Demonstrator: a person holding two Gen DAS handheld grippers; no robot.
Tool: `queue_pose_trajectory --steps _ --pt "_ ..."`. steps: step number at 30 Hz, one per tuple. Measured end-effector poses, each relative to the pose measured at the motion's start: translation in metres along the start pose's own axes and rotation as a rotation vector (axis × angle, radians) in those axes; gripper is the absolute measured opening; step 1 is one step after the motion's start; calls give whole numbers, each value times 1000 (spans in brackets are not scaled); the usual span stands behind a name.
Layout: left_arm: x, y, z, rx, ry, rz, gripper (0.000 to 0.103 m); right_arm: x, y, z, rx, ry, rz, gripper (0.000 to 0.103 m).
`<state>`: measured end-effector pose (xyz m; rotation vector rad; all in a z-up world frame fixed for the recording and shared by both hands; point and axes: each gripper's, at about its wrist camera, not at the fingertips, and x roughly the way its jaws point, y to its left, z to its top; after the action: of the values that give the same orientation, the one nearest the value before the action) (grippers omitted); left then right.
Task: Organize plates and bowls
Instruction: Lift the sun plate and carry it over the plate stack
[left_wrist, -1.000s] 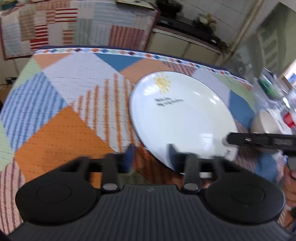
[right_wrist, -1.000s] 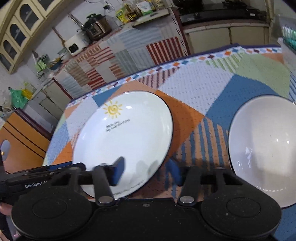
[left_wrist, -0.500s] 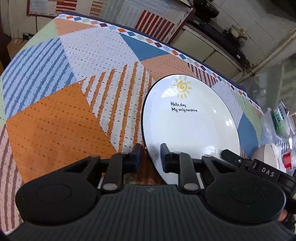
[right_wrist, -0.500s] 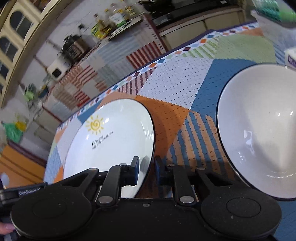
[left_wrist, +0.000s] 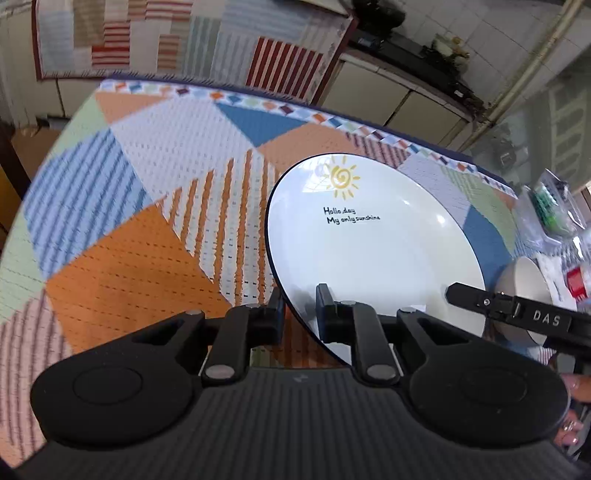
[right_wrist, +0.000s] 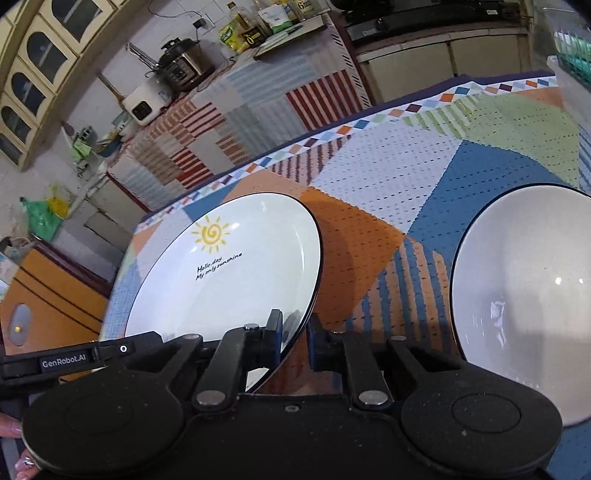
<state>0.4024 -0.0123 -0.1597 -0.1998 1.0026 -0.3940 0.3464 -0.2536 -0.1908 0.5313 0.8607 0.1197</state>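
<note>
The sorting looks barely begun: the plate (left_wrist: 373, 251) is only now being gripped, pinched at its near rim by both claws, and the white bowl (right_wrist: 524, 295) sits on its own at about three o'clock from the plate in the right wrist view, so nothing is stacked or put away yet as far as I can see. The left gripper (left_wrist: 299, 306) has drawn its jaws in as far as they go onto the plate's edge at roughly seven o'clock of the dish, one pad under the rim and one over it. The right gripper (right_wrist: 294, 334) bites the rim the same way at around five o'clock, jaws shut tight on it. The plate's near edge seems tipped up slightly off the tablecloth (left_wrist: 122, 266), though I cannot be sure it is clear of it. It is a round, shallow, glossy white piece, ceramic by the look of it, with a thin dark rim line, a yellow spiral sun and small black lettering. The bowl is deeper, smooth and shiny inside, with the same dark rim. The cloth is a woven patchwork of orange, blue, green and striped triangles, dotted and matte.
</note>
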Motion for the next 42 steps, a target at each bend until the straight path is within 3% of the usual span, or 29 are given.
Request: queue_pose_trajectory --steps 11,20,32,42 --pt "-82 -22 -17 68 -16 -38 15 -74 26 -18 -78 -15 58 21" --pt "-137 -34 -54 73 -31 -72 15 -134 50 -46 -185 -48 53 22" --pt "-143 -38 -106 64 25 -69 16 -159 47 -93 -199 24 17 23" --pt "-114 -36 -141 61 111 -33 17 -143 27 -126 -144 125 -24 24"
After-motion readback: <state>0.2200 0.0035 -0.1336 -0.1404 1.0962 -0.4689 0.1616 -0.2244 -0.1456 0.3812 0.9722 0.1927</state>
